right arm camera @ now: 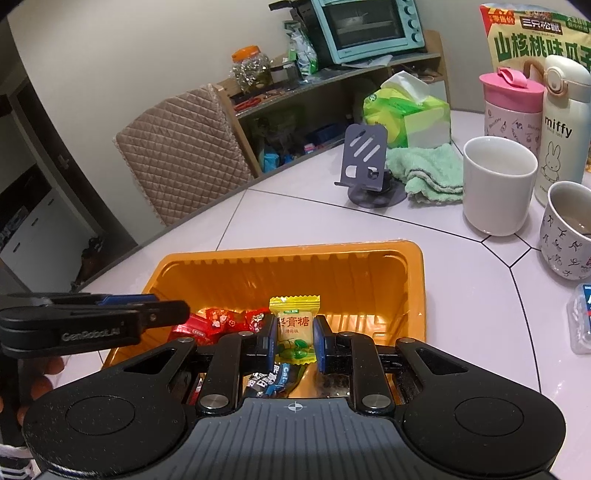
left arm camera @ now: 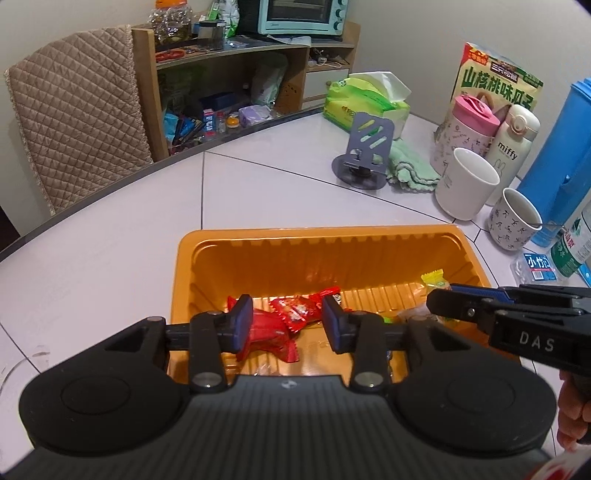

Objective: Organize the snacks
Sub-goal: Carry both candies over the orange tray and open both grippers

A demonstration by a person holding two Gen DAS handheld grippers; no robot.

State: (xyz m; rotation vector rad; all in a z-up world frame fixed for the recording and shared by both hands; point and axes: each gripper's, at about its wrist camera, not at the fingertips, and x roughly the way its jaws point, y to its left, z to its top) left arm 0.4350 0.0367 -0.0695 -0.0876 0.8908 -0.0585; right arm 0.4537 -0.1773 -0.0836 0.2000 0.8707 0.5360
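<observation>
Behind the white table, a cluttered wooden shelf

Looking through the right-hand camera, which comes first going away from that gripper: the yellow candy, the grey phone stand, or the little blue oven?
1. Yellow candy, clamped between the right gripper pads, over the orange tray.
2. Grey phone stand, mid-table, beyond the tray.
3. Blue oven, atop the shelf by the wall.

One orange tray holding several red-wrapped sweets and one yellow candy, two white cups, two lidded bottles, one tissue pack, one green cloth, one phone stand, two grippers
</observation>
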